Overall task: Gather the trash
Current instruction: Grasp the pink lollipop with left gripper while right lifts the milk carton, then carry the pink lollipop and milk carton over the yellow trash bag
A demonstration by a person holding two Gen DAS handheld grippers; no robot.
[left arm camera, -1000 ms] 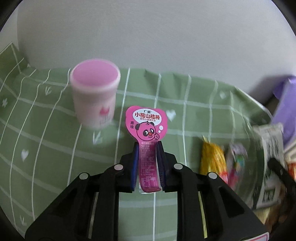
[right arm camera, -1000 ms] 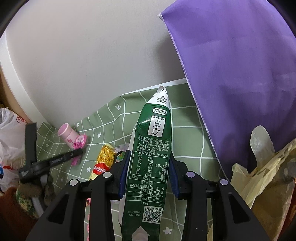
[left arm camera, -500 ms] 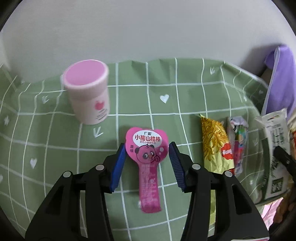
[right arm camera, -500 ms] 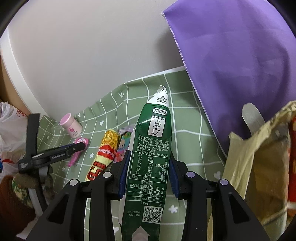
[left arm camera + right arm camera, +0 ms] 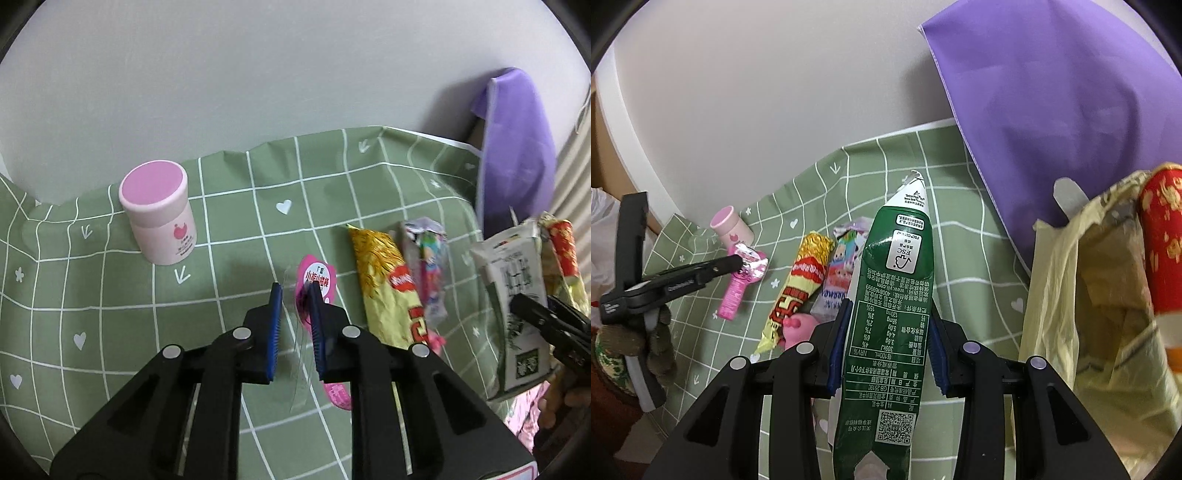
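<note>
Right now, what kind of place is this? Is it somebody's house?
Probably a home, at a table by a plain wall. A green checked tablecloth with little hearts covers it, snack wrappers like the yellow one lie about, and a yellowish trash bag waits open.

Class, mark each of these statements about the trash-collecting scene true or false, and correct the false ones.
1. The right gripper is shut on the green carton. True.
2. The pink jar lies on its side. False: it stands upright on the green checked cloth.
3. The left gripper has its fingers about the pink wrapper, with a gap between them. True.
4. The yellow snack wrapper is inside the yellowish bag. False: it lies on the cloth beside the colourful wrapper.
5. The purple cloth covers the jar. False: it hangs at the far right, apart from the jar.
</note>
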